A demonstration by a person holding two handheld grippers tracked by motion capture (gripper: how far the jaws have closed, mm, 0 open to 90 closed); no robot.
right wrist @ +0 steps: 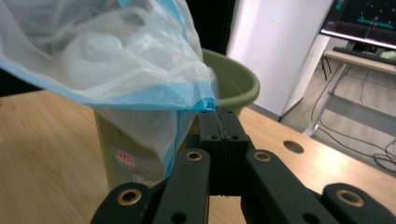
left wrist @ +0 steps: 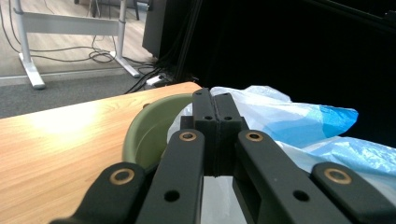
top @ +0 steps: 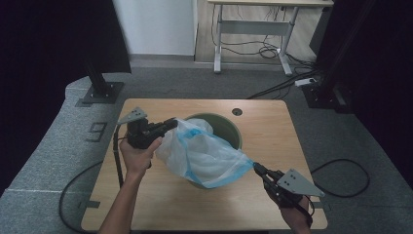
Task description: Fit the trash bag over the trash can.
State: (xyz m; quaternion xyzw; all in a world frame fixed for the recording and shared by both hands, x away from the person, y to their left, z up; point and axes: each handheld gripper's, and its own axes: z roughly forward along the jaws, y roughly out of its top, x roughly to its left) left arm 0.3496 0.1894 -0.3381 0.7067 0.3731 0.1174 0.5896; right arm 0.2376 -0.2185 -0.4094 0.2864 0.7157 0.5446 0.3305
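Translucent blue-edged bin liner [top: 204, 153] stretched above green wastebasket [top: 226, 127] on wooden table [top: 160, 204].
Pinched at opposite rim edges by left gripper [top: 170, 123] and right gripper [top: 257, 168], both clamped; next probably lowering the mouth over the rim.

**Readable marks: few, mostly blurred**

A grey "9" marked on the floor mat [top: 98, 130] left of the table [top: 160, 204]. On the green bin [right wrist: 140, 161], seen through the plastic bag [right wrist: 102, 60] in the right gripper view, a small red logo and a pale label below it, both too blurred to read
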